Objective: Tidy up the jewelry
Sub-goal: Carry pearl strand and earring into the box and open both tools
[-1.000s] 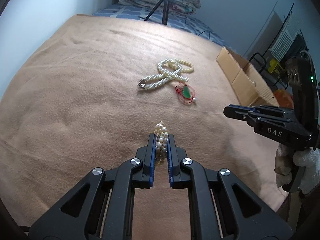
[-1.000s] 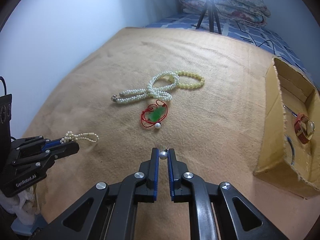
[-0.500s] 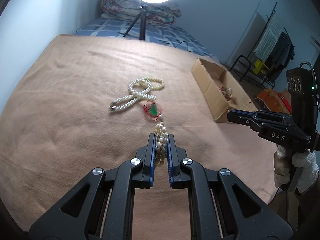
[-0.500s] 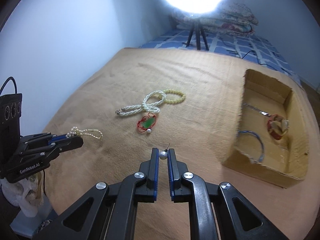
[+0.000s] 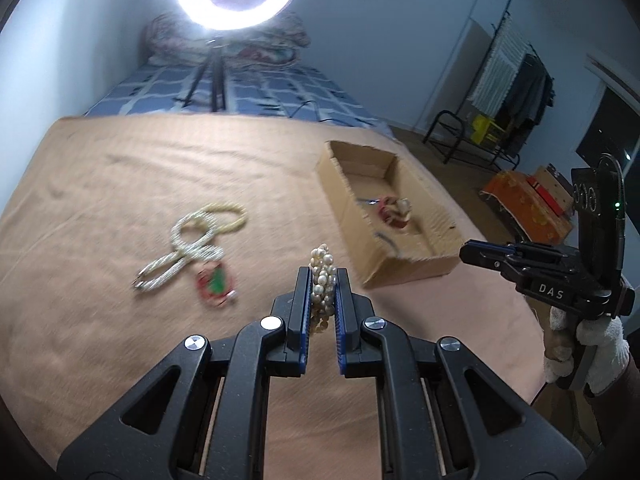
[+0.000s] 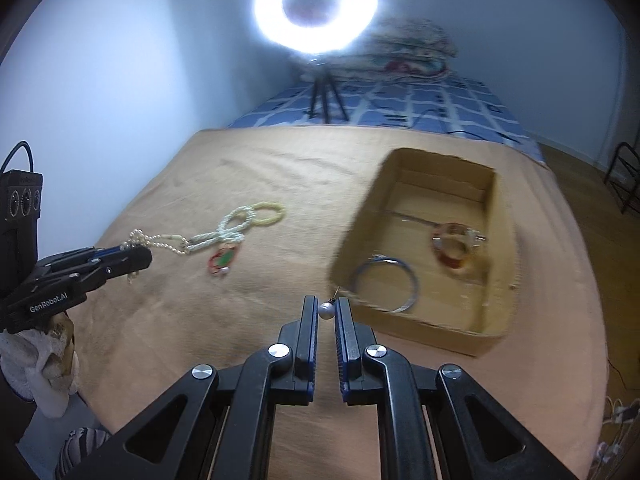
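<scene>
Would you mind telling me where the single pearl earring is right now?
In the right wrist view, the pearl earring is pinched at the tips of the right gripper, above the tan blanket just short of the cardboard box's near-left corner.

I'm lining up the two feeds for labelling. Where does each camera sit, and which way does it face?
Left wrist: on the left gripper, looking down over the tan blanket; the right gripper and gloved hand show.
Right wrist: on the right gripper, which pinches a small pearl earring; the left gripper shows, holding a pearl bracelet.
Shared: brown cardboard box, white pearl necklace, lit ring light.
</scene>
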Tool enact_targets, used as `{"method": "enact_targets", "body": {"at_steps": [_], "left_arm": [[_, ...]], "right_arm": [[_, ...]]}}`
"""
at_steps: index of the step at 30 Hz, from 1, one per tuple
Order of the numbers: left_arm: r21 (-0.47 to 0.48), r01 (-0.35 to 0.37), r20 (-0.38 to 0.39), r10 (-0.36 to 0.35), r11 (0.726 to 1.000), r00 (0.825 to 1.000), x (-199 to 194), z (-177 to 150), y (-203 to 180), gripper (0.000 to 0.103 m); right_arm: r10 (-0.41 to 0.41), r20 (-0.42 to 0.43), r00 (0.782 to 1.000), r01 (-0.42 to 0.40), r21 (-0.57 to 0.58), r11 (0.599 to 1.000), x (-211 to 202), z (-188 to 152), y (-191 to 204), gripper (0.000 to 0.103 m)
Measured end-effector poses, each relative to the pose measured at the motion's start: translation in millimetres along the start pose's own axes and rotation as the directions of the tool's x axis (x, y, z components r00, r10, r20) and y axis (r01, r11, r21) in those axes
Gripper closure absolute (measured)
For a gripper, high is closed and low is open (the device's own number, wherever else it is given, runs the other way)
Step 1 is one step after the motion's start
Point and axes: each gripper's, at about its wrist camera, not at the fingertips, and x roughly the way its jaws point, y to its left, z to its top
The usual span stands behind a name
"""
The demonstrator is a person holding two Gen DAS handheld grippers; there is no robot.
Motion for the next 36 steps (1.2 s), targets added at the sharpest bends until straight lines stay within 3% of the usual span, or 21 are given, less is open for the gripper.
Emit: {"method": "enact_targets", "body": {"at_steps": [19,36], "left_arm": [[0.102,0.111,-0.039,-0.107,0.989,0.993,87.1,48.6,-89.4,0.095],[0.093,0.065,-0.156,-0.050,0.994,0.986,158.3,41.1,-93.5,0.095]], "right_arm": [[-0.084,0.004,0.996,0.084,0.077,0.993,4.8,5.5,-79.0,0.097],[-0.109,-0.060,0.992,0.115,0.109,0.987,47.1,5.5,-106.0,0.097]]}}
